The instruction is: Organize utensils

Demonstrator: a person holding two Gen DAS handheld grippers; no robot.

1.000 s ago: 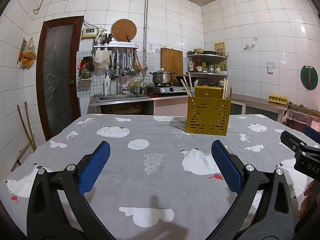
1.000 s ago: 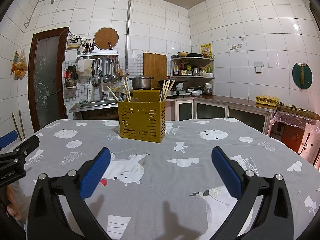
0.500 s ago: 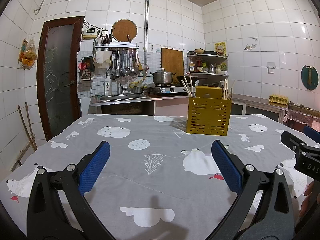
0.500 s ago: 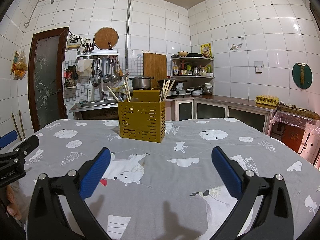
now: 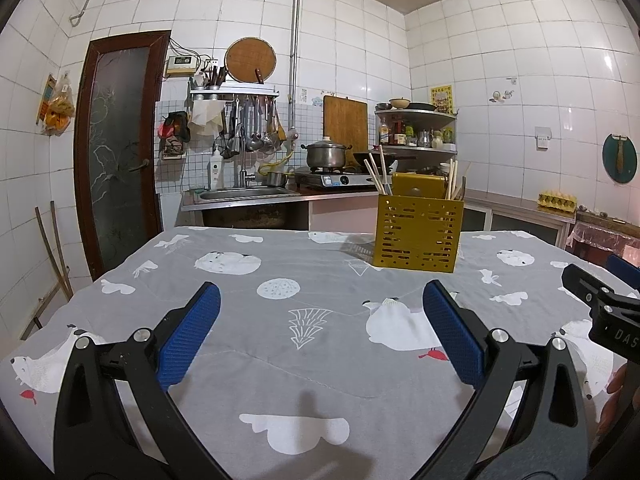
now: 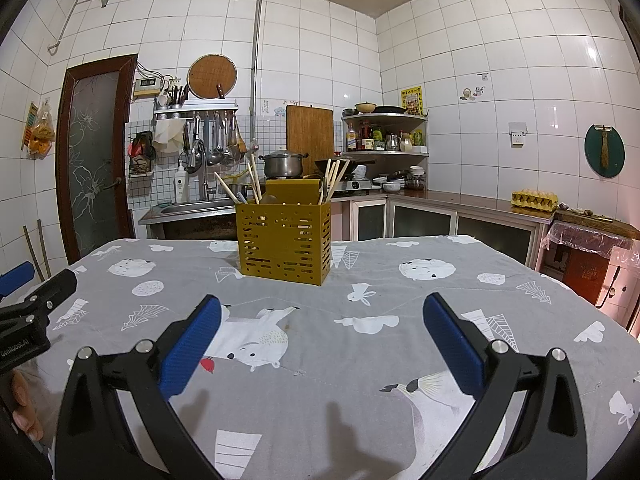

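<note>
Both grippers, left and right, spread wide and empty, well short of the caddy. Chopsticks upright inside. No loose utensils visible on the cloth. Best: approach low, pinch one stick near its top.

Both grippers have black triangular arms with silver screws, blue ribbed pads, and white lettering.

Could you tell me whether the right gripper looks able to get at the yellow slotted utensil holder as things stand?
Probably yes. The right gripper is open and empty, and only bare grey printed tablecloth lies between it and the yellow slotted utensil holder, which stands straight ahead.
</note>
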